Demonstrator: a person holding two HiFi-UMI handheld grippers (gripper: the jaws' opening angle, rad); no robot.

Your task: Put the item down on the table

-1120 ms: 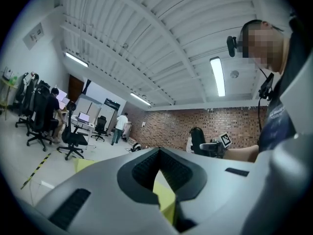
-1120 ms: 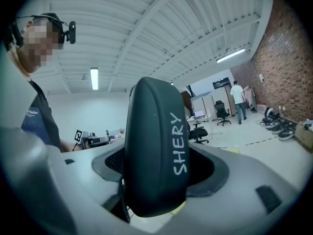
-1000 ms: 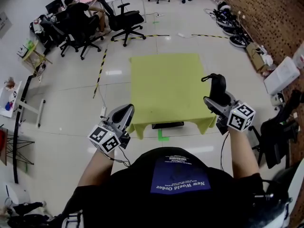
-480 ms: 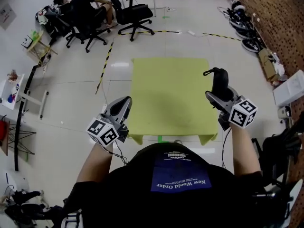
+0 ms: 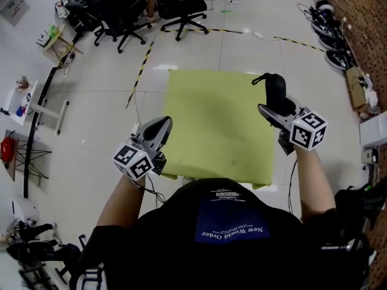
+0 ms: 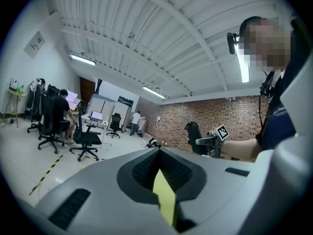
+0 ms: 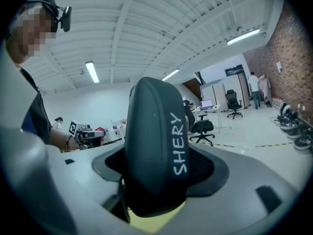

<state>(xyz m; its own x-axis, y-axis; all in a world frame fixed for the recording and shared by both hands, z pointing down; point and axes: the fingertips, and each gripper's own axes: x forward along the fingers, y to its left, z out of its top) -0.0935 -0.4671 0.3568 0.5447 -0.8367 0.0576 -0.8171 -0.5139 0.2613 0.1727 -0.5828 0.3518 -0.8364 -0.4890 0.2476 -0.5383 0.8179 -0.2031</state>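
Currently I hold: right gripper point(image 5: 273, 104), fingers clenched on the dark SHERY case point(image 5: 276, 88), upright above the yellow counter's point(image 5: 211, 119) right side, ready for lowering. Left gripper point(image 5: 158, 130): fingers together, empty, spare at the near left edge.

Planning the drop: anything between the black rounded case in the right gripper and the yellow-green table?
Nothing visible. The right gripper holds the black rounded case above the right side of the yellow-green table; the tabletop below it is bare in the head view.
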